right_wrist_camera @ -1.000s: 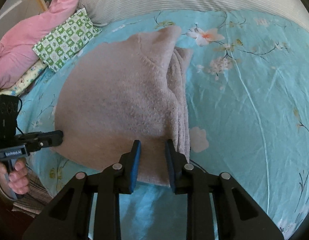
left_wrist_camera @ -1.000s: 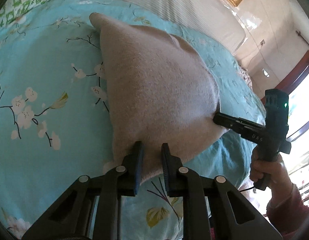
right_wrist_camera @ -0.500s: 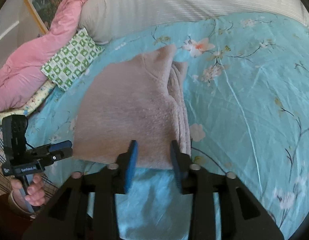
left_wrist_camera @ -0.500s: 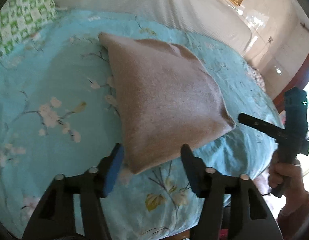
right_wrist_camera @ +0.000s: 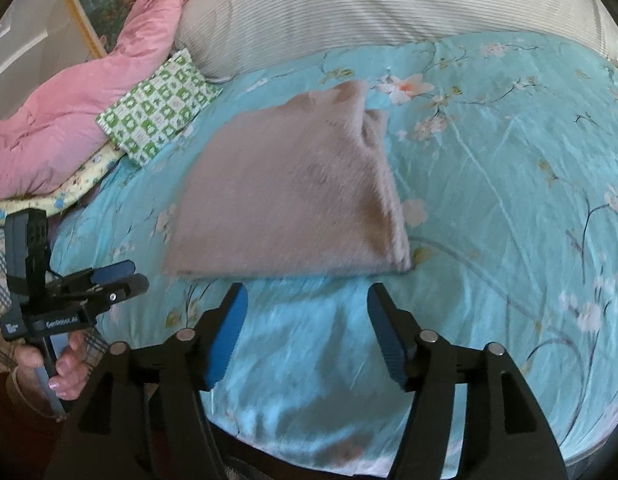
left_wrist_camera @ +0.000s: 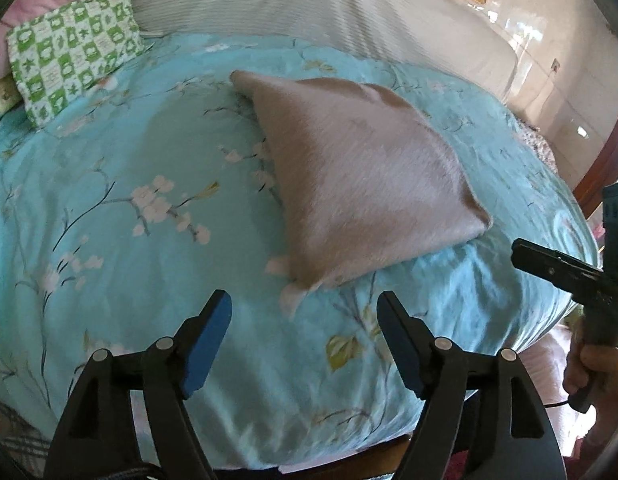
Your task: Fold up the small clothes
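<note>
Both my claws have just been spreading, left claw (left_wrist_camera: 304, 314) and right claw (right_wrist_camera: 307, 306) apart and empty, near the folded beige sweater (left_wrist_camera: 361, 196) on the bed (left_wrist_camera: 109, 200).

A bed (left_wrist_camera: 109, 240) wears a turquoise floral sheet. A green checked pillow (right_wrist_camera: 157, 112) lies beside a pink quilt (right_wrist_camera: 69, 120). A striped bolster (right_wrist_camera: 389, 4) runs behind, under a framed picture (right_wrist_camera: 105, 4).

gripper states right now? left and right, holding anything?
Left gripper: open, jaws just opened, nothing between them, clear of the folded sweater.
Right gripper: open, jaws just opened, holding nothing.
</note>
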`<state>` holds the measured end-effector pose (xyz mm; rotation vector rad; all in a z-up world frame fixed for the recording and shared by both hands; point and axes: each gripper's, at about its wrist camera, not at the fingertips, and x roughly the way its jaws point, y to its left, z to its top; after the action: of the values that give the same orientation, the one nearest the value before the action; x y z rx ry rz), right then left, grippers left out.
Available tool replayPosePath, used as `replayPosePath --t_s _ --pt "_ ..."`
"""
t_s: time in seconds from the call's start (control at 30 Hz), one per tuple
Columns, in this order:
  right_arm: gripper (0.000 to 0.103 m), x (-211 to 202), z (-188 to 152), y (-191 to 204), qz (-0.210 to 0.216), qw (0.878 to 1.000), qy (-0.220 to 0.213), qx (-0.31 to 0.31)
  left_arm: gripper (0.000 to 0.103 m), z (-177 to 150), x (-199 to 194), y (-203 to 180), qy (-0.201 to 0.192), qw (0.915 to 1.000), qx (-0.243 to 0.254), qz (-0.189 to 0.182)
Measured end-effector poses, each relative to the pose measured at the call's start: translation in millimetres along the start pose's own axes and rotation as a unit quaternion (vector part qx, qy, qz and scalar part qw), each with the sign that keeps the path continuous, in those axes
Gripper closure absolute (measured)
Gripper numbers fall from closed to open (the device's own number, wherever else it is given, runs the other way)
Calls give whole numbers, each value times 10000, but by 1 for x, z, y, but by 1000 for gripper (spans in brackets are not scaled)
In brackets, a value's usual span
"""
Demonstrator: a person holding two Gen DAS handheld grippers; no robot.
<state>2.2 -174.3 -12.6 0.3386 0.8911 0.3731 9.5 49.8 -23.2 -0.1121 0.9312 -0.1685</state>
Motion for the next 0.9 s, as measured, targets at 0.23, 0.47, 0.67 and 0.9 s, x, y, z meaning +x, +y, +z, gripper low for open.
replayPosePath --t_s 0.23,0.47,0.67,0.9 --pt "26 8 -21 12 -163 9994 207 -218 22 -20 -1 1 36 9987 276 417" --pt "20 8 -15 21 -371 9984 210 -383 22 -13 -3 1 31 9979 365 530" --pt "16 2 10 32 -378 9970 22 -676 20 9 -12 -2 -209 9961 505 694" --pt "11 9 30 42 -374 9943 -57 -997 17 35 -9 -4 -439 9956 456 686"
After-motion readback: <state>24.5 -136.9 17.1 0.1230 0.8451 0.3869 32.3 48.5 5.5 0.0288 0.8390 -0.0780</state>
